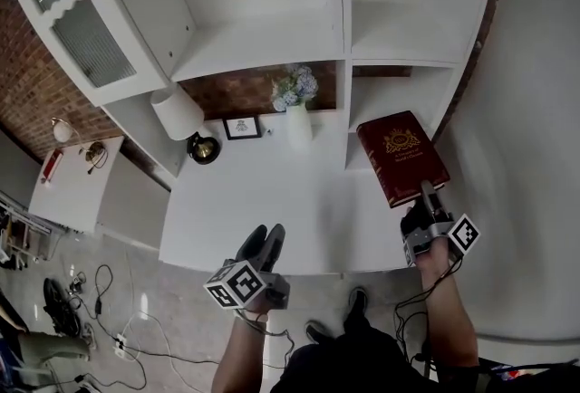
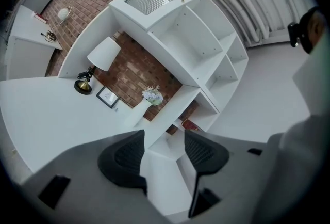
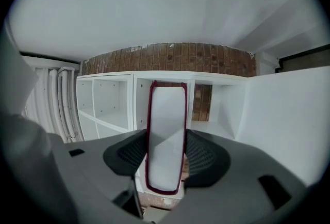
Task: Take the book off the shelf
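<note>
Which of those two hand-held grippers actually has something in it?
The right gripper: its jaws clamp the dark red book. On the left gripper the jaws stand apart, with nothing between them.

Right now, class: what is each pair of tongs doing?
Left tongs: open, empty.
Right tongs: closed on the red book.

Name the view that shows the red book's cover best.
Head view: the red book shows its whole gold-crested cover, its near end in the right gripper. The right gripper view shows only its white page edge between the jaws. The left gripper view has just a tiny red speck, too small to tell.
</note>
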`<state>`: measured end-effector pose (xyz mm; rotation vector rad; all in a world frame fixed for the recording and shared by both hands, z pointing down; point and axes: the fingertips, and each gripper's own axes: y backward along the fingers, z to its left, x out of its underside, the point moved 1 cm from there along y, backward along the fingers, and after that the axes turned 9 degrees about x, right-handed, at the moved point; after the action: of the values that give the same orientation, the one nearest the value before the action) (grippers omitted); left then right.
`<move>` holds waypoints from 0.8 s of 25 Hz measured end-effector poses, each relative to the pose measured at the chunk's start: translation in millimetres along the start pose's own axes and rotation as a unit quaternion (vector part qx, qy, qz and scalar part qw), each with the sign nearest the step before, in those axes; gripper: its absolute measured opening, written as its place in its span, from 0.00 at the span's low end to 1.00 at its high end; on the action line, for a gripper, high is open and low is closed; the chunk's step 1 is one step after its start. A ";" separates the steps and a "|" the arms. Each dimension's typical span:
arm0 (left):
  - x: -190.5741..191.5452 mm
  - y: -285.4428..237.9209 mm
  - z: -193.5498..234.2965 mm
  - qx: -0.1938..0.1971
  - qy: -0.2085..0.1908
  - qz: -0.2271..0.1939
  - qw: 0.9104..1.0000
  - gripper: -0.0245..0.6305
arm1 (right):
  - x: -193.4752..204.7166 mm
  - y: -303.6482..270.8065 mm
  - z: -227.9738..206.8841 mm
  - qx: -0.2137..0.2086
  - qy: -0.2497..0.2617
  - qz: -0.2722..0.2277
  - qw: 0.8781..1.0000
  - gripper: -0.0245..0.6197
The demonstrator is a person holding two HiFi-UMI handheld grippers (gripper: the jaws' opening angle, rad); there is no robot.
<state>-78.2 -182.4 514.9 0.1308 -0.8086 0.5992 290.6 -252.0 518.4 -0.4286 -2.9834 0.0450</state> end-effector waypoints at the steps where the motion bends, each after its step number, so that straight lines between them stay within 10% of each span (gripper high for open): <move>1: 0.3 2.4 -0.2 0.002 0.000 0.000 1.000 0.41 | 3.9 3.5 0.6 -0.001 0.000 0.002 1.000 0.38; 20: -23.8 142.2 55.8 -0.066 0.028 -0.084 0.994 0.40 | 164.9 -26.8 18.0 -0.018 0.007 0.147 0.989 0.38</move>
<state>-205.0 -94.0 520.5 0.0604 -0.7725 0.3882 123.9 -231.4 521.8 -0.8641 -2.8854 0.0169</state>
